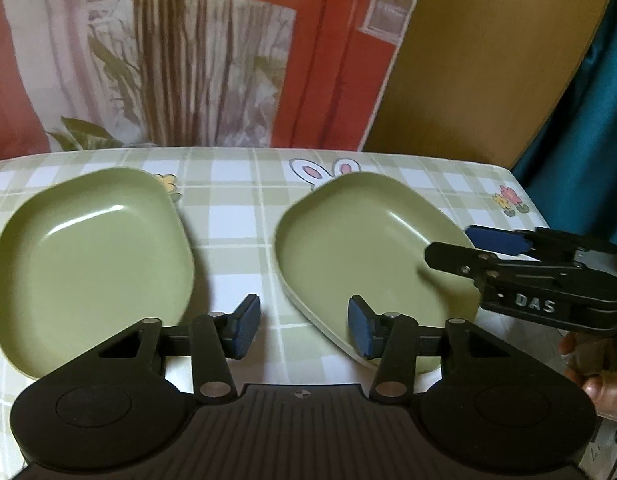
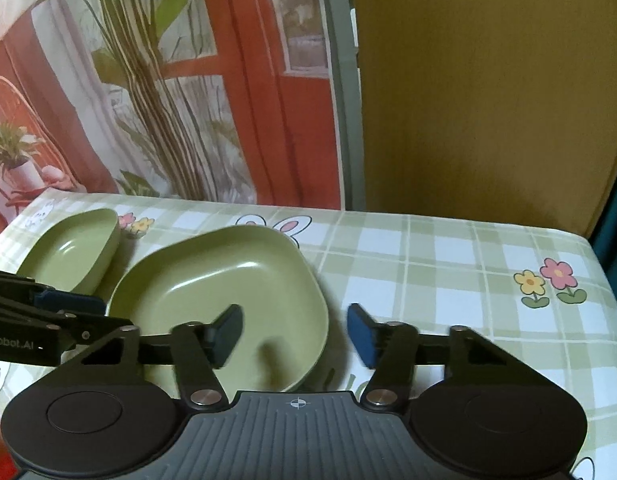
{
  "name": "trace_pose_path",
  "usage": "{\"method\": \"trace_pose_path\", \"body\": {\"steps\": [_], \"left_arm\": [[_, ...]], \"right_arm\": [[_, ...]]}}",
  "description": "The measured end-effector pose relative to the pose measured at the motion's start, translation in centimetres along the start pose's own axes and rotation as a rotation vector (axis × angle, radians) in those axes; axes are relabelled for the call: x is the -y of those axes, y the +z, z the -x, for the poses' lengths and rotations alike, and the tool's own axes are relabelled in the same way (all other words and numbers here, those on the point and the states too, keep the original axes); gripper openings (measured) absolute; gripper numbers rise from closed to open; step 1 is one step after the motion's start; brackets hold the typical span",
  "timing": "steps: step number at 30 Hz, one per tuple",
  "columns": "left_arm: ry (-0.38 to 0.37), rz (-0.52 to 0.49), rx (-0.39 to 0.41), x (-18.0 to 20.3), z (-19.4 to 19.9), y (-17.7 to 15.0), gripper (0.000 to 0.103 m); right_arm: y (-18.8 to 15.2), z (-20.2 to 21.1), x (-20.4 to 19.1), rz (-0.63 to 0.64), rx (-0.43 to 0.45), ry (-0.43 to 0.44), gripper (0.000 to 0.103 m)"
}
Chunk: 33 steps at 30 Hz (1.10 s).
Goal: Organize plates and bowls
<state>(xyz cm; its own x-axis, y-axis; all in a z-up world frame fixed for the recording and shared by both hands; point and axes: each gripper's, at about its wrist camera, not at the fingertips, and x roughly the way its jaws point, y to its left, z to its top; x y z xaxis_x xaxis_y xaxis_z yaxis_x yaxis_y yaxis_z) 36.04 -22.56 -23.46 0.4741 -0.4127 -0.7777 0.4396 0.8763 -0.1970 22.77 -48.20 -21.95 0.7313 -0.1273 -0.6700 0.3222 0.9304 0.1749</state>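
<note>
On the checked tablecloth (image 1: 236, 196), left wrist view: two green dishes side by side, apart, both empty. Left dish (image 1: 92, 264) sits ahead-left of the left gripper (image 1: 300, 326); right dish (image 1: 368, 256) ahead-right. Left gripper jaws spread, nothing between them, aimed at the bare cloth between the dishes; its right pad overlaps the right dish's near rim in the frame, contact unclear. Right gripper (image 1: 452, 246) comes in from the right, over the right dish's far-right rim; jaws look apart, one blue pad outside the rim, one finger above the inside.

Right wrist view: right gripper (image 2: 294, 334) released, jaws wide, straddling the near-right rim of the nearer dish (image 2: 224, 280). Other dish (image 2: 74, 252) behind-left, just beside it, looks deeper, more bowl-like. Left gripper (image 2: 68, 316) enters from the left edge; can't tell its jaw state from here.

Judgement: pre-grasp step, nothing lifted. Next: close on the rim, lift level, nest in the other dish. Risk: smooth rim slipping.
</note>
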Motion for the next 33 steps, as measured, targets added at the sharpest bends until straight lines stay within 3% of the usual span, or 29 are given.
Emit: {"method": "trace_pose_path", "body": {"steps": [6, 11, 21, 33], "left_arm": [[-0.010, -0.022, 0.003, 0.6, -0.3, -0.1, 0.038], [0.014, -0.034, 0.012, 0.6, -0.4, -0.3, 0.028], [0.029, -0.003, 0.033, 0.2, 0.7, -0.3, 0.026], [0.046, 0.002, 0.107, -0.1, 7.5, -0.6, 0.026]], "right_arm": [[-0.4, -0.5, 0.0, 0.005, -0.006, -0.013, 0.026], [-0.3, -0.6, 0.9, -0.035, -0.005, -0.032, 0.006], [0.4, 1.3, -0.2, -0.066, 0.007, -0.015, 0.006], [1.4, 6.9, -4.4, -0.068, 0.068, 0.021, 0.008]]}}
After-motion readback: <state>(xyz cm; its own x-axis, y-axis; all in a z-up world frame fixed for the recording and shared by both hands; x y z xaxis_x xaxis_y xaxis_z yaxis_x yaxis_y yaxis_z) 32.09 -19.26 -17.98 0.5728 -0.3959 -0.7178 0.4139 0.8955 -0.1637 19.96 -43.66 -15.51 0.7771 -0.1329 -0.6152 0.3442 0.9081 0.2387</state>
